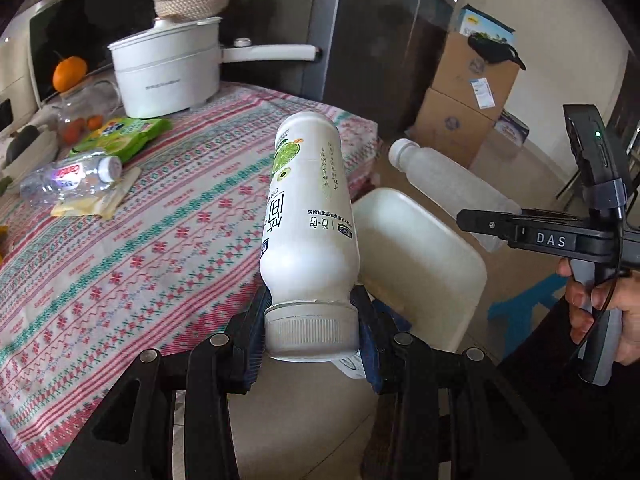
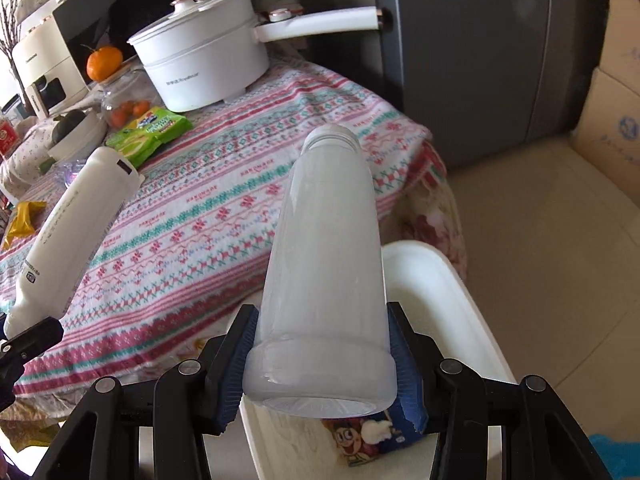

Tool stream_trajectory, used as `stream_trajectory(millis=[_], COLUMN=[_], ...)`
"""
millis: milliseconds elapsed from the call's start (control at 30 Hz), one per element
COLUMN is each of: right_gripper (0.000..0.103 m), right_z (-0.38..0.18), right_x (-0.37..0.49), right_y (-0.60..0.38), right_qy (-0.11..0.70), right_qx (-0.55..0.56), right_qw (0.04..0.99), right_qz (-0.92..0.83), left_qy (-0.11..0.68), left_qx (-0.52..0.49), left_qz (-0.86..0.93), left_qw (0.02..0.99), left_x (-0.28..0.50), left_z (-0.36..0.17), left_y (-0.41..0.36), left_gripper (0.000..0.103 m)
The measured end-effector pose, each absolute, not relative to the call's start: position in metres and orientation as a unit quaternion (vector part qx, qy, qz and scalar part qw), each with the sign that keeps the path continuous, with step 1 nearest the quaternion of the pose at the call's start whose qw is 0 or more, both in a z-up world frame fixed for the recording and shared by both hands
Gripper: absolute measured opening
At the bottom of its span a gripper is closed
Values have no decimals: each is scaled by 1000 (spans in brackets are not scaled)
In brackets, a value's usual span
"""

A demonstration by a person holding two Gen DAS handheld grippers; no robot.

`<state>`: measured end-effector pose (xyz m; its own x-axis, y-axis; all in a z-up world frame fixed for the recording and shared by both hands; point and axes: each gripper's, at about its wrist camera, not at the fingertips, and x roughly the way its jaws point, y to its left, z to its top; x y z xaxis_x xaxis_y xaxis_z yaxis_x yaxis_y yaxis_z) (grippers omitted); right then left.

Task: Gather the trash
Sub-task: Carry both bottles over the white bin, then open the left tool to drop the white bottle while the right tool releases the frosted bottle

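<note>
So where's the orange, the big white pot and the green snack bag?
orange (image 2: 104, 63), right wrist view, middle of the fruit.
white pot (image 2: 208, 68), right wrist view, front of its side wall.
green snack bag (image 1: 120, 136), left wrist view, middle of the packet.

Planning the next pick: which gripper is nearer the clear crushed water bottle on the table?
Left. The left gripper, shut on the white labelled bottle, hangs off the table edge nearer the water bottle; the right gripper, clamping the frosted bottle, sits further right.

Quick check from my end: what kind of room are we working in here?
Most likely a home kitchen or dining corner. A white electric pot stands on a table with a patterned cloth, a countertop oven sits behind it, and a tall dark fridge is beside the table.
</note>
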<state>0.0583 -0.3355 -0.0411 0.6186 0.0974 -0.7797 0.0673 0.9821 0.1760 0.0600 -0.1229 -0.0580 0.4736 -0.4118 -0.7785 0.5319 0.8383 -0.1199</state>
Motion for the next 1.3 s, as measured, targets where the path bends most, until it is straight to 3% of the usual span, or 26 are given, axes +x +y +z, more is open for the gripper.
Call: stream_trajectory(millis=[600,667,733,1300], right_gripper=[54,54,54,55], right_z=[-78,-79,-81,-104], right_x=[27,27,27,38], right_y=[-378,-378,-379,-373], right_qy=[485,488,490,536], right_qx=[124,124,124,120], right_qw=[865,863,862,836], right_qz=[-34,-34,-34,-24], left_qy=[488,486,483,474], left_qx=[132,132,129,98], left_qz=[-318,-317,-312,-235], left_qw=[802,803,808,843], left_x=[67,69,70,75], left_z=[-118,-115,-111,-85], left_y=[-200,-199,-194,-114], left_gripper=[46,60,63,71])
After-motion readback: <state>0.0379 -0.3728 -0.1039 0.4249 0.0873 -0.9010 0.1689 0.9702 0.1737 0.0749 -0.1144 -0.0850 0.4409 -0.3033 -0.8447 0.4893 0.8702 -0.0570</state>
